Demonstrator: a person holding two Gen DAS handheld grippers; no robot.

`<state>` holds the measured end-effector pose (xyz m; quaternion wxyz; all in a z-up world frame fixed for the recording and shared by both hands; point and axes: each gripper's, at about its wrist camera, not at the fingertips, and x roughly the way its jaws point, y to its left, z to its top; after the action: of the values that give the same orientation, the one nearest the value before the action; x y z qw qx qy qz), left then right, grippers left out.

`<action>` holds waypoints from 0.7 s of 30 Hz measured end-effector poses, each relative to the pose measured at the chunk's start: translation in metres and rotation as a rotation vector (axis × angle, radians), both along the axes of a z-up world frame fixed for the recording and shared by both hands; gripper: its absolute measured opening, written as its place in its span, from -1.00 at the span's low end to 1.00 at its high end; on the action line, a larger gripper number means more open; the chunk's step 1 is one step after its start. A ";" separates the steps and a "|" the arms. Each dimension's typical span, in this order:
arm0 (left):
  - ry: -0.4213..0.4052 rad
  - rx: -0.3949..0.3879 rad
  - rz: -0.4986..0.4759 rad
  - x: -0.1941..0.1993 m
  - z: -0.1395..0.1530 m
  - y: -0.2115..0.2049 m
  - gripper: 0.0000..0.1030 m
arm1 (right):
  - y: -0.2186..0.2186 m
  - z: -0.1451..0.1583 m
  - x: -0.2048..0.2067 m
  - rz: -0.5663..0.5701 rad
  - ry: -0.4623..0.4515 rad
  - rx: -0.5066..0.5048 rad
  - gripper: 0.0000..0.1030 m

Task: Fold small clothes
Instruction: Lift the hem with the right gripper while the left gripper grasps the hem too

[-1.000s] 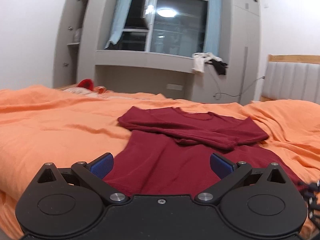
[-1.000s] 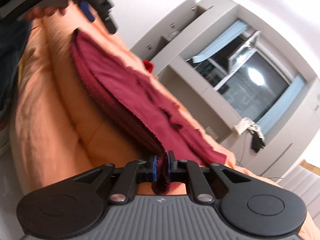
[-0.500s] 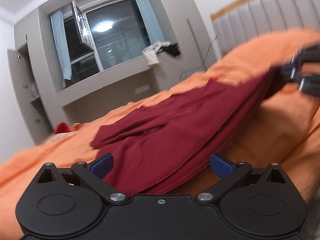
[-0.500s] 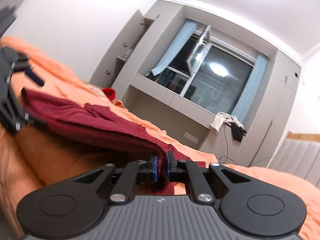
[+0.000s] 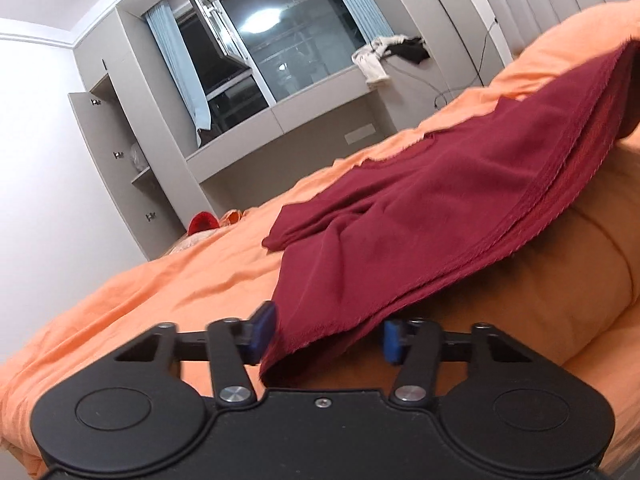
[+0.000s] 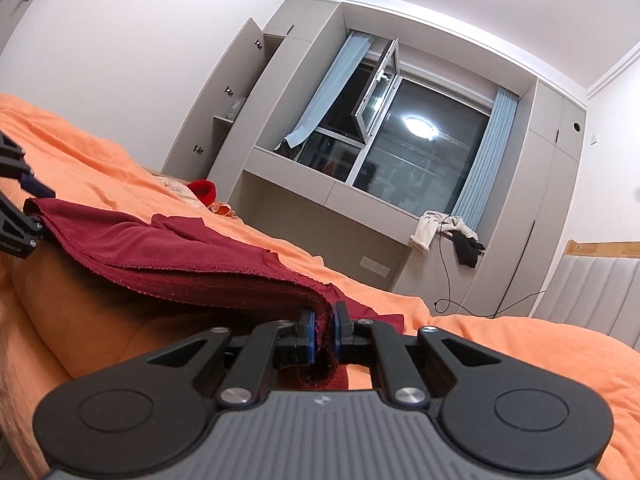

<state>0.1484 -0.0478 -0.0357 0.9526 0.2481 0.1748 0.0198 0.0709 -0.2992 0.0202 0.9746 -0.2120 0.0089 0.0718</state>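
The left tongs [image 5: 326, 334] have slid around the shirt [image 5: 420, 216] hem, not yet pinched. The right tongs [image 6: 323, 334] squeeze their corner. Both can lift it off the bed [image 5: 168, 280] soon.

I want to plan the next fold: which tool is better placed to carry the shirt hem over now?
Right. The right tool is shut on the dark red shirt; the left tool is open around its corner.

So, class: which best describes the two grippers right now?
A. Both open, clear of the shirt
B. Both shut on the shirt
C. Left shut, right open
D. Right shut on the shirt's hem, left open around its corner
D: the right gripper pinches the dark red shirt, while the left gripper has a gap around the hem.
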 end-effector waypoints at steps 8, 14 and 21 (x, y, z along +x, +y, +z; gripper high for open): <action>-0.033 -0.015 0.067 -0.005 0.005 0.011 -0.88 | 0.009 -0.005 0.000 -0.025 -0.034 -0.067 -0.83; -0.235 -0.016 0.033 -0.029 0.027 0.011 -0.90 | 0.012 -0.009 -0.011 -0.063 -0.093 -0.107 -0.85; -0.327 -0.055 -0.050 -0.077 0.067 0.002 -0.91 | -0.007 0.019 -0.049 -0.113 -0.162 -0.072 -0.87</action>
<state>0.0712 -0.0453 0.0315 0.9750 0.2198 0.0116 0.0317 0.0223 -0.3067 0.0390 0.9664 -0.2512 -0.0553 -0.0012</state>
